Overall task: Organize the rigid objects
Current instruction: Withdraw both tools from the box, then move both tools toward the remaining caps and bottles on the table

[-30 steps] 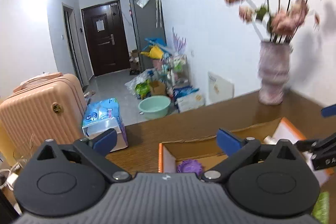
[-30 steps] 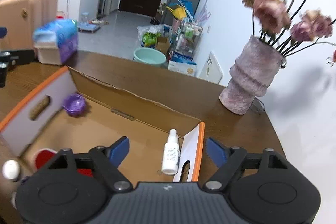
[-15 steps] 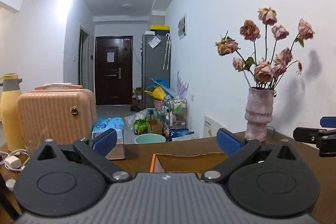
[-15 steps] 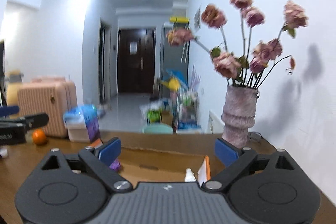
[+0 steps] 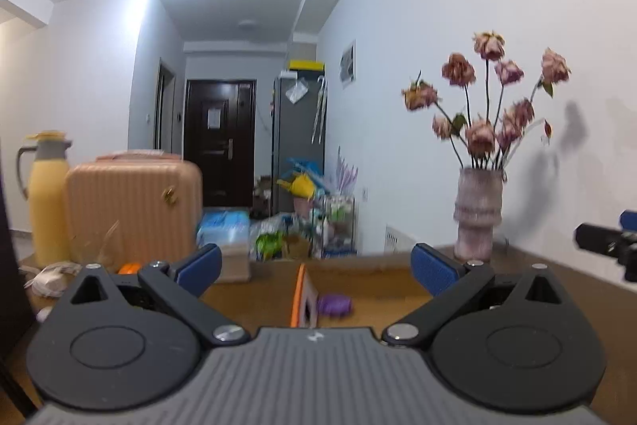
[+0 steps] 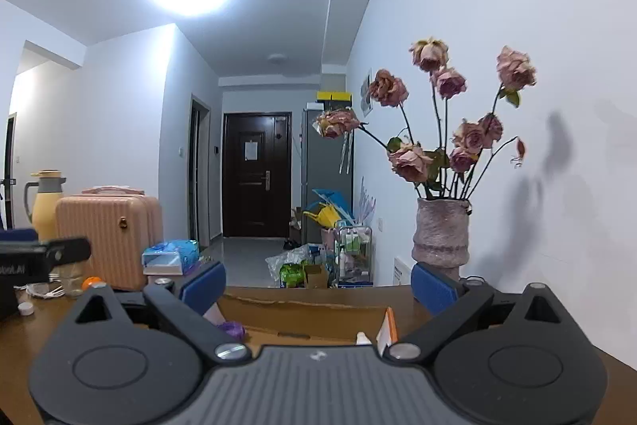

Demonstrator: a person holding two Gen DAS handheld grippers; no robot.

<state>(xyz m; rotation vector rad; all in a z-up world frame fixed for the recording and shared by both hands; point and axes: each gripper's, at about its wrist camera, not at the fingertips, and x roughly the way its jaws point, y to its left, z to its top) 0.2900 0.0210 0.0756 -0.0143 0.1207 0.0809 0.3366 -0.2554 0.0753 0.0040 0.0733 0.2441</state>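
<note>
An open cardboard box with orange edges (image 5: 299,289) lies on the wooden table, also in the right wrist view (image 6: 318,309). A purple object (image 5: 335,304) lies inside it, also visible in the right wrist view (image 6: 231,329). A white bottle tip (image 6: 362,337) shows by the box's right flap. My left gripper (image 5: 316,267) is open and empty, held level above the box's near end. My right gripper (image 6: 317,283) is open and empty, level over the box. Each gripper appears at the edge of the other's view.
A vase of dried roses (image 6: 440,237) stands at the table's back right. A yellow thermos (image 5: 45,194), an orange item (image 6: 90,282), a glass jar and small white bits sit on the table's left. A pink suitcase (image 5: 133,210) and floor clutter lie beyond.
Both grippers tilted up from looking down into the box to looking level across the room. Both stayed open and empty.
</note>
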